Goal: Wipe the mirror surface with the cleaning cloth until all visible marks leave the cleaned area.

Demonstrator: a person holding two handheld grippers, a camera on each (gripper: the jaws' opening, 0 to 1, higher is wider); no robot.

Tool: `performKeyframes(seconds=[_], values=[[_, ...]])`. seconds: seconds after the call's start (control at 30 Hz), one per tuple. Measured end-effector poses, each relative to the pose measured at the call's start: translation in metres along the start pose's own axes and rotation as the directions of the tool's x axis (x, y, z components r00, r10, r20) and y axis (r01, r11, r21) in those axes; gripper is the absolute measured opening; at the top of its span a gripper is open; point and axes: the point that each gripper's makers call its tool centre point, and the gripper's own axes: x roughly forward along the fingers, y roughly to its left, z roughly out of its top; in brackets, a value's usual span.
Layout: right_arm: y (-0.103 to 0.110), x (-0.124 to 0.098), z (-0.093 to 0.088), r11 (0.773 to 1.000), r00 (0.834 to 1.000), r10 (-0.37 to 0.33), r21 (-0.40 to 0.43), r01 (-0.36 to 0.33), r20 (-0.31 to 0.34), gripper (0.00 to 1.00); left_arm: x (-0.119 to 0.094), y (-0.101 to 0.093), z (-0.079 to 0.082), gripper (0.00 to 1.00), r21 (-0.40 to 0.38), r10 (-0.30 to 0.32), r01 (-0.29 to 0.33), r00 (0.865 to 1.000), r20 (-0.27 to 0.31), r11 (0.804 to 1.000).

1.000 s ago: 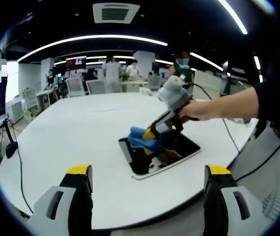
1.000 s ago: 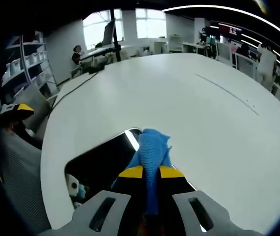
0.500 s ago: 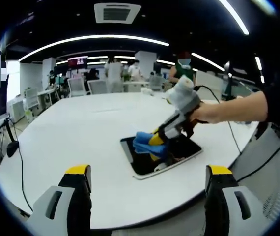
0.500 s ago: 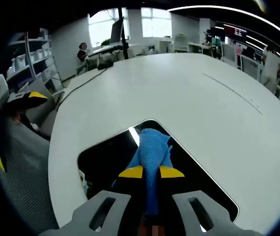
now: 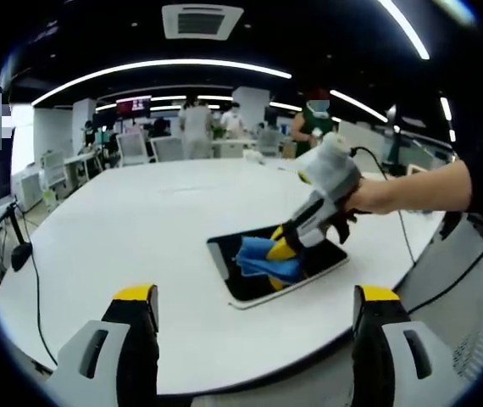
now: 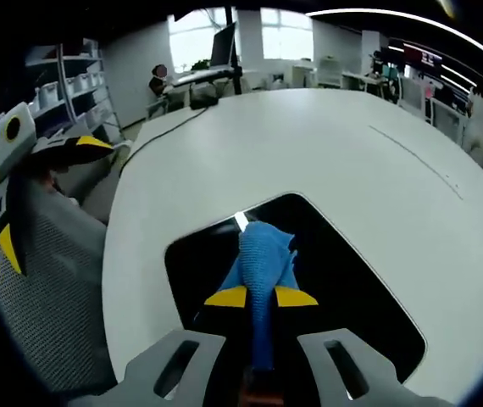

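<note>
Blue cleaning cloth [image 6: 263,259] pressed on the mirror [image 6: 343,271] by the right gripper [image 6: 260,298]

The mirror, a dark rounded-corner rectangle with a pale edge, lies flat on the white table [image 5: 140,229] near its front edge, its glass reflecting the dark ceiling. The right gripper's yellow-tipped jaws are clamped on the bunched blue cloth, which touches the glass towards the mirror's middle. In the left gripper view a hand [image 5: 377,195] holds that gripper tilted down onto the mirror. The left gripper [image 5: 250,297] hangs off the table's near edge, jaws spread wide with nothing between them. No writing can be read
</note>
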Motion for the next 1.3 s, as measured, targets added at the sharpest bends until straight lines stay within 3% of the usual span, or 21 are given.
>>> performKeyframes(seconds=[1.3], values=[[0.023,-0.015,-0.028,0.995,0.994,0.073,-0.069,-0.078,-0.079,0.05,-0.001,0.002,0.001,0.95,-0.001,0.014,-0.014,1.0,0.003,1.0]])
